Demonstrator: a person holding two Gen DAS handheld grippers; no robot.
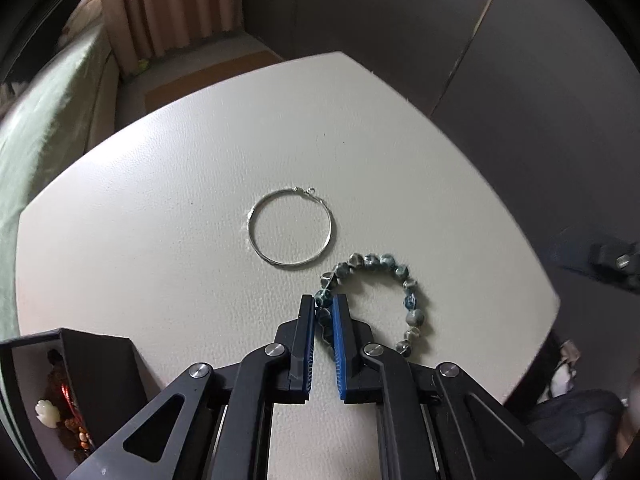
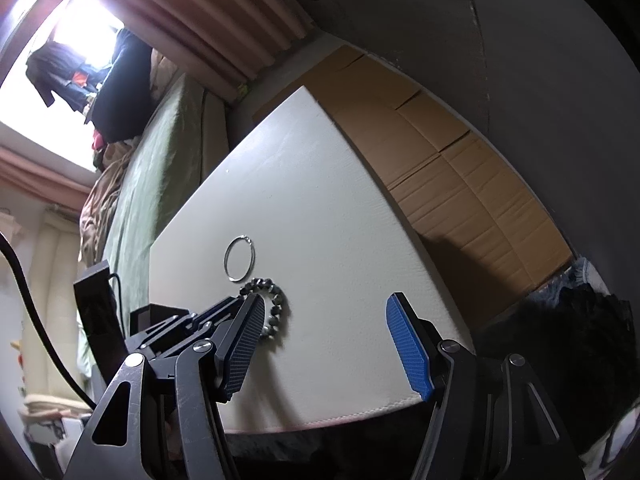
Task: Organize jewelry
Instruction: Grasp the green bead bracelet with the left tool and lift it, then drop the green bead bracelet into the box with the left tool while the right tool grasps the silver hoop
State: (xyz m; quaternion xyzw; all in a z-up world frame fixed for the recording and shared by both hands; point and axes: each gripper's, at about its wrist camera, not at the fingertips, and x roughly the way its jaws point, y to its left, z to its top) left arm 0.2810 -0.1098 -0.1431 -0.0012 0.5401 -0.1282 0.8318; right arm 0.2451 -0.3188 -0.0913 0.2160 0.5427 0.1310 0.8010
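A beaded bracelet [image 1: 387,260] of blue-grey stones lies on the white table [image 1: 160,240]. My left gripper [image 1: 323,309] is shut on the beads at the bracelet's left side, and its blue pads press them from both sides. Just beyond lies a thin silver bangle [image 1: 249,224], untouched. In the right wrist view the bangle [image 2: 225,258] and the bracelet [image 2: 276,292] lie to the left of my right gripper [image 2: 324,308]. That gripper stands open over the table's near part with nothing between its fingers.
An open black box [image 1: 100,360] holding brown beads and a white flower piece stands at the table's near left corner. A green-covered bed [image 2: 160,160] runs along the left. Flattened cardboard [image 2: 440,140] lies on the floor beyond the table.
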